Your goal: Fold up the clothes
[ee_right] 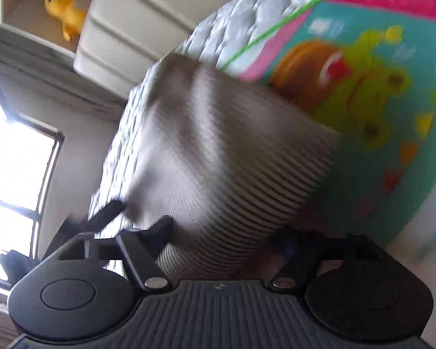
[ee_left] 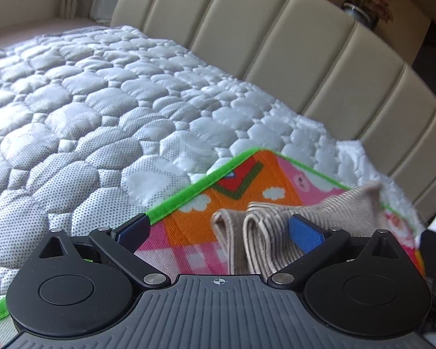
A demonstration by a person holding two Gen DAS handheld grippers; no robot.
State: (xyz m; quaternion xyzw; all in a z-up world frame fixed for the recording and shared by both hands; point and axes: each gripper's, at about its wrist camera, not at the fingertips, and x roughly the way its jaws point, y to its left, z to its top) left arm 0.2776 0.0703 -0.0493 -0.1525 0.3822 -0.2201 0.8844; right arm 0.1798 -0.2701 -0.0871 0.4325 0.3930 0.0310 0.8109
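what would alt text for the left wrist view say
An open left gripper hovers over a folded beige striped garment lying on a colourful play mat. The mat sits on a quilted white mattress beside a padded beige headboard.

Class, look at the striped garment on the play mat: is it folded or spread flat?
Folded. The striped garment shows two rounded, doubled-over layered edges on the play mat, not one flat sheet.

A home bedroom: white quilted mattress (ee_left: pixel 101 101), beige padded headboard (ee_left: pixel 276 43) upper right, yellow plush toy (ee_right: pixel 62 3) upper left.
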